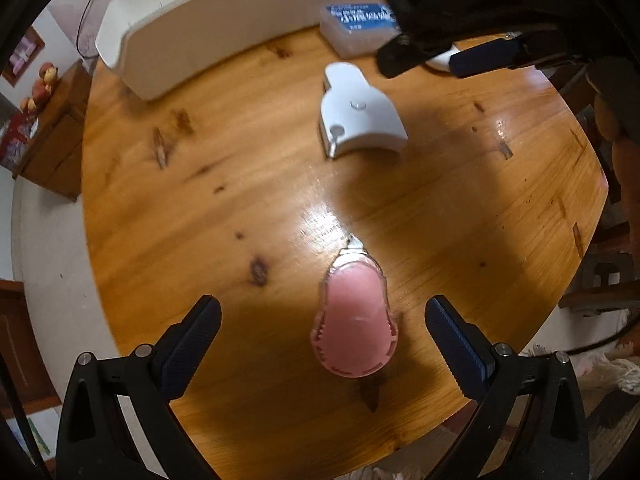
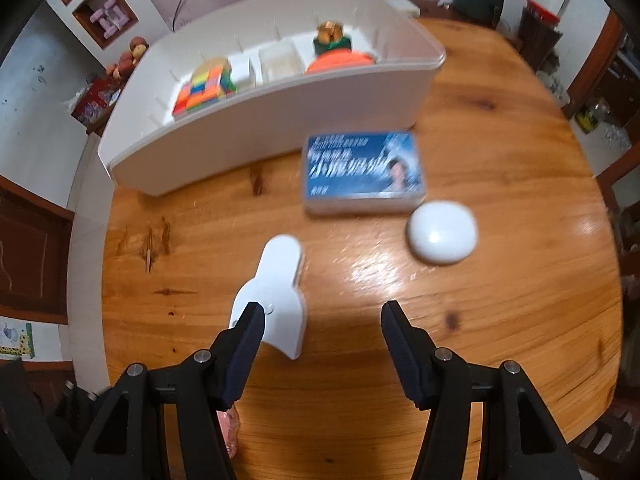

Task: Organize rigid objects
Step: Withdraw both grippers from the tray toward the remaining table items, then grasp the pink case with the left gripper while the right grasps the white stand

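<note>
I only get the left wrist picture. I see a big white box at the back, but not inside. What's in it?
Observer: The white box has compartments. A colourful cube puzzle sits in one on the left.
Operator: Anything else in there?
Observer: Yes, an orange thing farther right, with a green and gold item behind it.
Operator: What's that white bit peeking out under the other gripper?
Observer: A round white case, lying on the wooden table just right of the blue-labelled box.
Operator: Is the right gripper holding something?
Observer: No, the right gripper is open, fingers empty.
</note>
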A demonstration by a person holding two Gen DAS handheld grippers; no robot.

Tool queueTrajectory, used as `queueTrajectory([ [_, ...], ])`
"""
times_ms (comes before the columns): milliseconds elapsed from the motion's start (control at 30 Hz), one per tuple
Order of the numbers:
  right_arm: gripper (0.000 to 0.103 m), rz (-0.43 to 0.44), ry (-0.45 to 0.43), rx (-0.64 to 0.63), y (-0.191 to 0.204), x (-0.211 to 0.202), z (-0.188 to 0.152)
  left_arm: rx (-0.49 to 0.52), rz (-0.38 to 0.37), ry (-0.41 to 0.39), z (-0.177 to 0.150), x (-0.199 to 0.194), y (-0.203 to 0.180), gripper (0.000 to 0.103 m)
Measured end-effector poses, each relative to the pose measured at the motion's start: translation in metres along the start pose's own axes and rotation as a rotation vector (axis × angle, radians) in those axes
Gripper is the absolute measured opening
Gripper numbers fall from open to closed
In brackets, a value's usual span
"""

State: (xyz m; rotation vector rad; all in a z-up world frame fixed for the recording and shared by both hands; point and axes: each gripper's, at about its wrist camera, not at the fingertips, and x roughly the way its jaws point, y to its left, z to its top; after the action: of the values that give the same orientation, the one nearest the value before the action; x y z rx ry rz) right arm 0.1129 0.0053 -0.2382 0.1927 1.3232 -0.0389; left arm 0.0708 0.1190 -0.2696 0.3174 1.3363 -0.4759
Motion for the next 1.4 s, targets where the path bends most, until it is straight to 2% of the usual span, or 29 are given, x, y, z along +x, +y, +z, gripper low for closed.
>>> queueTrajectory([
  [200,0.062,0.031,0.055,0.027,0.011,0.024,0.006,-0.035,-0.023,-0.011,-0.002,0.008,-0.001,0.102],
  [400,0.062,0.038,0.114,0.069,0.019,0.047,0.013,-0.031,-0.006,-0.009,-0.010,0.015,-0.010,0.101],
  [567,0.063,-0.004,0.162,0.056,0.029,0.058,0.016,-0.008,0.030,-0.001,-0.015,0.019,-0.019,0.101],
  [667,0.063,-0.058,0.166,0.012,0.039,0.061,0.013,0.004,0.051,-0.006,-0.016,0.020,-0.030,0.101],
  [900,0.063,-0.128,0.211,-0.046,0.046,0.066,0.006,0.005,0.053,-0.016,-0.026,0.018,-0.037,0.098],
  [967,0.060,-0.133,0.213,-0.055,0.050,0.068,0.003,0.015,0.051,-0.027,-0.023,0.015,-0.034,0.092],
  [1033,0.058,-0.127,0.216,-0.042,0.046,0.067,0.000,0.030,0.047,-0.043,-0.023,0.010,-0.039,0.076],
  [1067,0.057,-0.116,0.216,-0.038,0.045,0.067,-0.001,0.042,0.042,-0.049,-0.023,0.008,-0.041,0.072],
  [1133,0.057,-0.106,0.216,-0.030,0.041,0.067,0.000,0.069,0.033,-0.060,-0.024,0.004,-0.048,0.051],
  [1233,0.057,-0.112,0.209,-0.026,0.034,0.067,-0.002,0.126,0.072,-0.069,-0.026,0.001,-0.062,0.050],
  [1400,0.057,-0.102,0.207,-0.016,0.031,0.068,0.002,0.132,0.077,-0.065,-0.030,0.002,-0.068,0.050],
])
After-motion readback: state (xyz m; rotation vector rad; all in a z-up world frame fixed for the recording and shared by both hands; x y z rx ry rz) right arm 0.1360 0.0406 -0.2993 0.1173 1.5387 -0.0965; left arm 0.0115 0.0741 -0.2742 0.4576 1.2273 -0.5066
